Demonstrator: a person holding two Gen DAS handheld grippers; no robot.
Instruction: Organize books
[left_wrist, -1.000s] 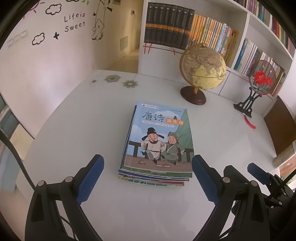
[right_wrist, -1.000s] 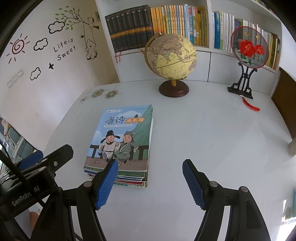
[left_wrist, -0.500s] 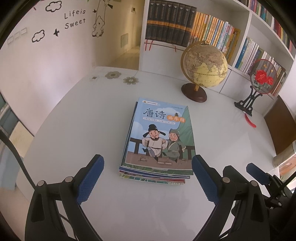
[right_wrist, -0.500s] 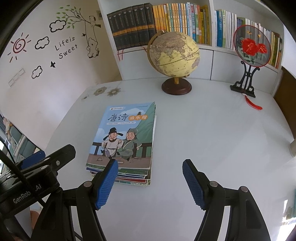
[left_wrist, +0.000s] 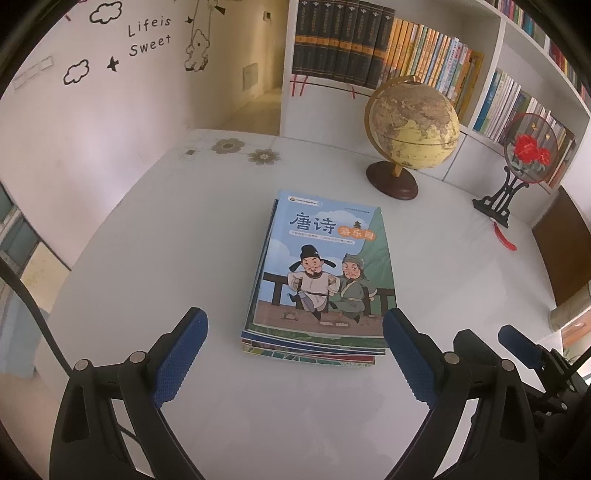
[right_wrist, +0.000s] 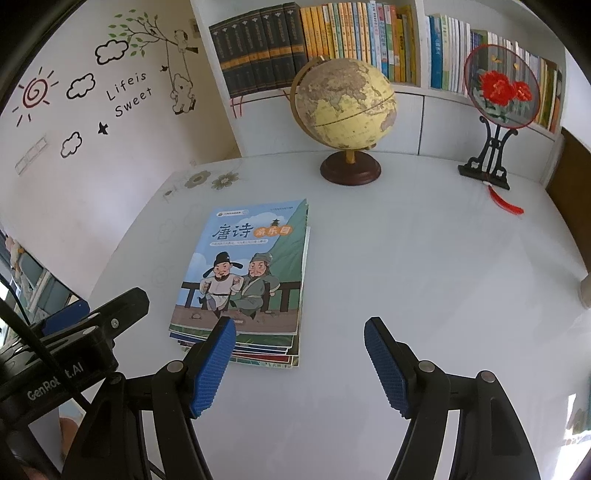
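A stack of thin picture books (left_wrist: 321, 273) lies flat on the white table (left_wrist: 184, 258); the top cover is blue with two cartoon figures. My left gripper (left_wrist: 293, 354) is open and hovers at the stack's near edge, one blue pad on each side and neither touching. In the right wrist view the same stack (right_wrist: 247, 280) sits left of centre. My right gripper (right_wrist: 301, 365) is open over bare table beside the stack's near right corner, its left fingertip (right_wrist: 216, 358) overlapping that corner in the picture. Nothing is held.
A globe (right_wrist: 343, 107) on a wooden base stands behind the stack. A round red-flower fan on a black stand (right_wrist: 495, 110) is at the back right. Full bookshelves (right_wrist: 332, 40) line the wall behind. The left gripper's body (right_wrist: 92, 332) is close on the left.
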